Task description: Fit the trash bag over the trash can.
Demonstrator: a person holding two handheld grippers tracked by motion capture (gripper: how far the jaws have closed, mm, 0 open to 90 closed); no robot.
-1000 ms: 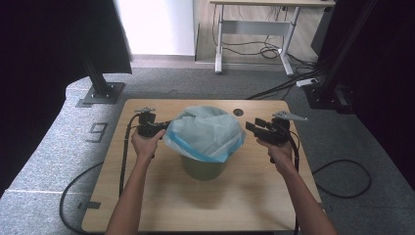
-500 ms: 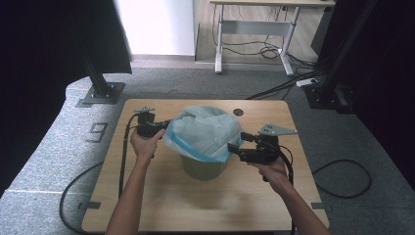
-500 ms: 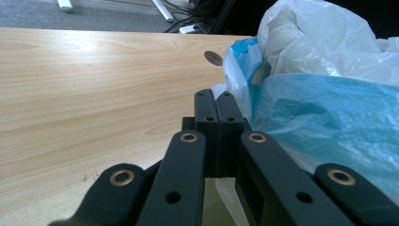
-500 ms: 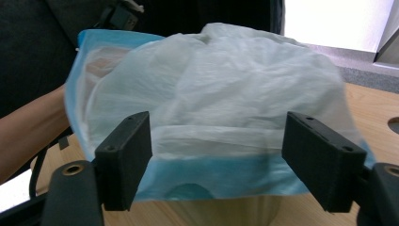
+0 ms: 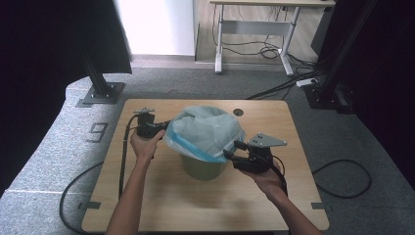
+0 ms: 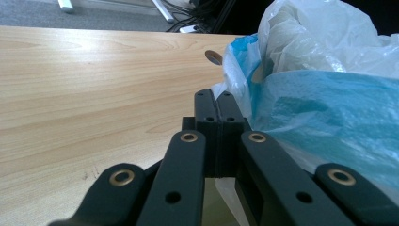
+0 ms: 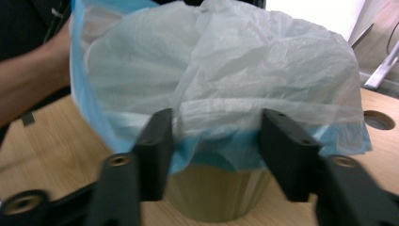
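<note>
Right gripper [image 5: 231,150] moved in to bag [image 5: 205,129] edge, jaws spread; left gripper [image 5: 165,126] unmoved, pinching bag.

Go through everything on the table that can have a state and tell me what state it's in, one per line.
Bin: upright on the table, lined.
Bin bag: draped over the bin's rim, bunched up on top, blue hem hanging outside.
Left gripper: jaws shut, beside the bag's edge; whether plastic is pinched is unclear.
Right gripper: jaws open, straddling the bag's hem.
</note>
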